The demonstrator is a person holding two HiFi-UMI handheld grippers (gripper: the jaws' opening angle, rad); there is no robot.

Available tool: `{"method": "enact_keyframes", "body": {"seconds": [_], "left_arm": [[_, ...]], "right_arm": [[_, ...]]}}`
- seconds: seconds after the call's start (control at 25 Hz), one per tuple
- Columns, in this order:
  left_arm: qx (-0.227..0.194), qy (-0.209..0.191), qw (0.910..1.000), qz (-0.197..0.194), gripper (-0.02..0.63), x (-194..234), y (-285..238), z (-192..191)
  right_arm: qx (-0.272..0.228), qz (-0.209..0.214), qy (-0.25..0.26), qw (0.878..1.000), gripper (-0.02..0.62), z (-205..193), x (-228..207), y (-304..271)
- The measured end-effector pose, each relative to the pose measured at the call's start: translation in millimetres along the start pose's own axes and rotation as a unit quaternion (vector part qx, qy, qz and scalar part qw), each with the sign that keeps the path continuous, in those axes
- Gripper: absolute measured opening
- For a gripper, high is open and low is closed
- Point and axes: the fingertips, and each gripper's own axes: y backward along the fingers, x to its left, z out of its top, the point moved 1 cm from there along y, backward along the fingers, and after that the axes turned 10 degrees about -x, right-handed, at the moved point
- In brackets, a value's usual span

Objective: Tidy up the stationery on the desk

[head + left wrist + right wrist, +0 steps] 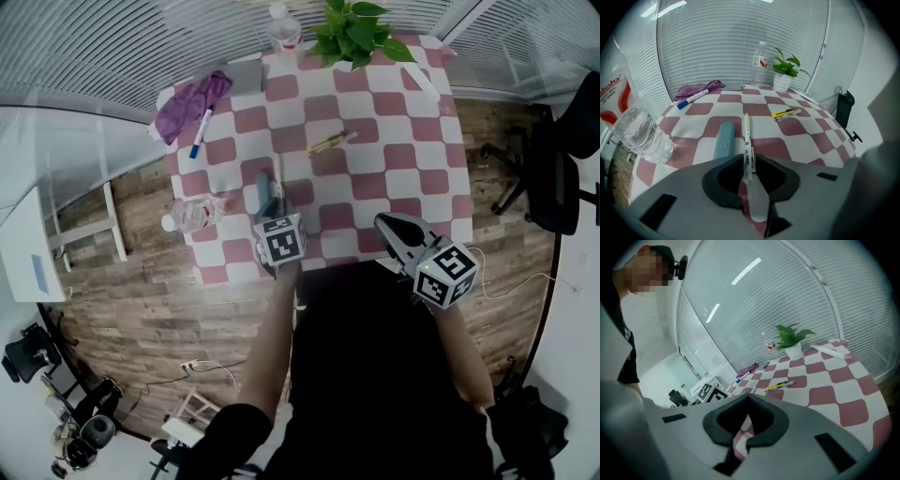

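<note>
Left gripper (749, 161): its jaws are clamping the near end of the white pen (746, 131), probably to lift it away.
White pen: is pointing far across the checked table (801, 140), just right of the blue-grey case (724, 140).
Right gripper (748, 398): jaws are pressing together, empty; it is hovering near right, seemingly waiting.

Office-type room. Evidence:
- Slatted blinds (94, 47) cover glazed walls on two sides.
- A black swivel chair (553, 178) stands right of the table, and another (23, 361) is at lower left.
- The wood-look floor (141, 309) has a power strip (194, 366) and loose cable on it.
- Strip lights (746, 270) show in the glass.
- The table (375, 178), under a red-and-white check cloth, carries desk items: pen (746, 136), marker (201, 131), potted plant (352, 33) and water bottle (284, 26).
</note>
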Motion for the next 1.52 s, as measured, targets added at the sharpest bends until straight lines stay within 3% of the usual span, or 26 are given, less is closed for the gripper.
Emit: {"method": "enact_keyframes", "body": {"seconds": [0.32, 0.68, 0.84, 0.96, 1.2, 1.36, 1.52], "left_arm": [[-0.007, -0.04, 0.9991, -0.01, 0.081, -4.5, 19.0, -2.9], [-0.018, -0.139, 0.9868, -0.082, 0.081, -44.8, 24.7, 26.0], [-0.034, -0.187, 0.9737, -0.126, 0.081, -65.7, 12.8, 47.4], [-0.05, -0.232, 0.9589, -0.156, 0.081, -82.8, 1.0, 63.9], [-0.031, -0.316, 0.9291, -0.19, 0.083, -112.3, -33.0, 81.5], [-0.024, -0.341, 0.9188, -0.197, 0.103, -121.8, -53.5, 90.5], [-0.01, -0.343, 0.9177, -0.2, 0.123, -122.8, -68.9, 89.6]], "right_arm": [[0.002, 0.006, 0.006, 1.0, 0.02, 0.9, -2.2, -16.3], [-0.018, 0.013, -0.016, 1.0, 0.02, 4.4, 3.3, -31.4], [-0.034, -0.005, -0.036, 0.999, 0.021, -0.1, 1.1, -28.1], [-0.044, -0.03, -0.045, 0.998, 0.021, -1.9, -7.0, -17.0], [-0.06, -0.082, -0.063, 0.993, 0.02, -5.0, -29.3, 14.3], [-0.065, -0.107, -0.073, 0.99, 0.02, -8.9, -38.4, 29.0], [-0.07, -0.121, -0.084, 0.987, 0.02, -13.4, -44.5, 36.5]]}}
